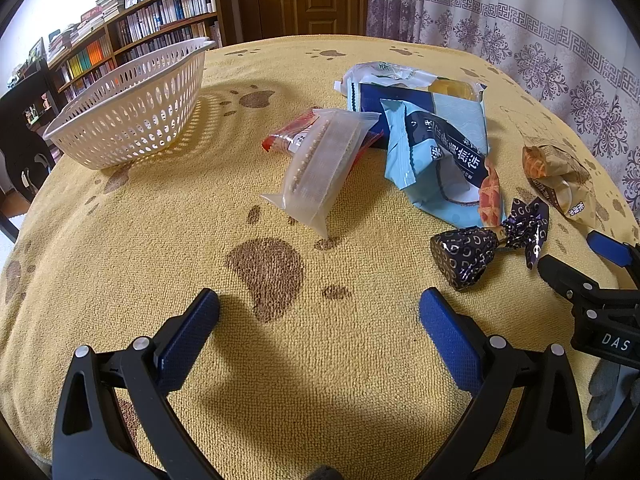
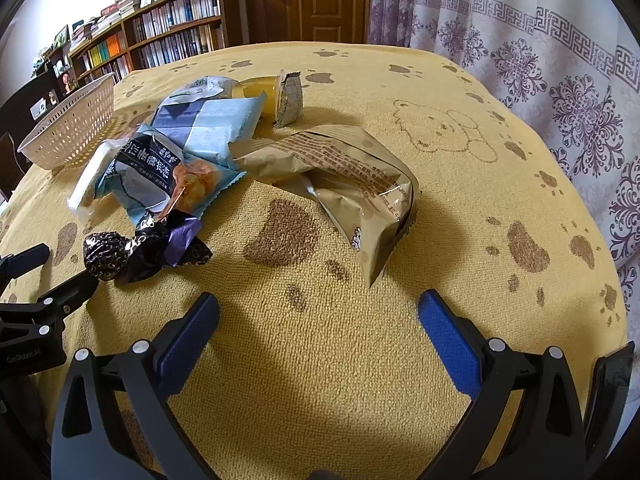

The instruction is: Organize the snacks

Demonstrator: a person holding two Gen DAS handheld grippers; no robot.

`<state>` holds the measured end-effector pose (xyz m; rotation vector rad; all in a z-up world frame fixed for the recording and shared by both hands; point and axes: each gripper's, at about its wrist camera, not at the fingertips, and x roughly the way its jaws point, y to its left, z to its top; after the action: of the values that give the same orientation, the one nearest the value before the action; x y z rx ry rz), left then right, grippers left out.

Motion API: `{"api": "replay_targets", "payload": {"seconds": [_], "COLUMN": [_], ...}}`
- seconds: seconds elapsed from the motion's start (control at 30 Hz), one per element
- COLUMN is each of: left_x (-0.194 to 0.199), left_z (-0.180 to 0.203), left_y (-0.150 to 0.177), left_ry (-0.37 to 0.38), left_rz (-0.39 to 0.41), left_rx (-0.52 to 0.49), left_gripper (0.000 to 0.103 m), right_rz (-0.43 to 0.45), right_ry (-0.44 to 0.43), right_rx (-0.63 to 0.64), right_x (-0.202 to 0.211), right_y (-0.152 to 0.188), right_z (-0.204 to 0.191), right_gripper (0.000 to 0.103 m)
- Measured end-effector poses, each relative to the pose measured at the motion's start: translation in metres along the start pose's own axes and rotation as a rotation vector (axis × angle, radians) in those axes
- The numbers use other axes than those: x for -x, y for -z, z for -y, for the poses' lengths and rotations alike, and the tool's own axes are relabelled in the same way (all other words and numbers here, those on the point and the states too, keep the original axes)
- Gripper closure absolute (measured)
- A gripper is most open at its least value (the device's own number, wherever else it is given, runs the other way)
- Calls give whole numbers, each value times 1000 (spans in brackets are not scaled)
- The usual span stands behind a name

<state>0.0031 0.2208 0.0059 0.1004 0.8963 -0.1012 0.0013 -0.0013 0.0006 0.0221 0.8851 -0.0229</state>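
Left gripper [image 1: 319, 312] released, empty; right gripper [image 2: 318, 316] released, empty, body lettered "DAS"; blue packet [image 1: 440, 148] print Chinese.

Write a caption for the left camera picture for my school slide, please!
Open left gripper hovers over a yellow paw-print cloth, facing scattered snack packets and a white basket.
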Motion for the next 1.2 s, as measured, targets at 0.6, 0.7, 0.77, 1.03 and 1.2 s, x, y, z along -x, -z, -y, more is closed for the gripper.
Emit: {"api": "replay_targets", "payload": {"seconds": [0.6, 0.7, 0.77, 1.03, 1.2], "left_x": [1, 1, 1, 1, 6], "left_z": [0, 0, 0, -3, -6], "left_y": [0, 0, 0, -1, -1], "left_ry": [4, 4, 4, 13, 54], "left_rz": [0, 0, 1, 2, 9], "left_rx": [1, 1, 1, -1, -11], "left_gripper": [2, 2, 2, 2, 2], "right_rz": [-15, -16, -15, -15, -11], "right_ry": [-8, -7, -8, -10, -43], "right_rx": [13, 13, 12, 12, 11], "right_x": [-3, -3, -3, -2, 0], "right_y": [0, 0, 0, 0, -1], "right_z": [-1, -1, -1, -1, 2], "right_gripper": [5, 5, 5, 5, 5]}}
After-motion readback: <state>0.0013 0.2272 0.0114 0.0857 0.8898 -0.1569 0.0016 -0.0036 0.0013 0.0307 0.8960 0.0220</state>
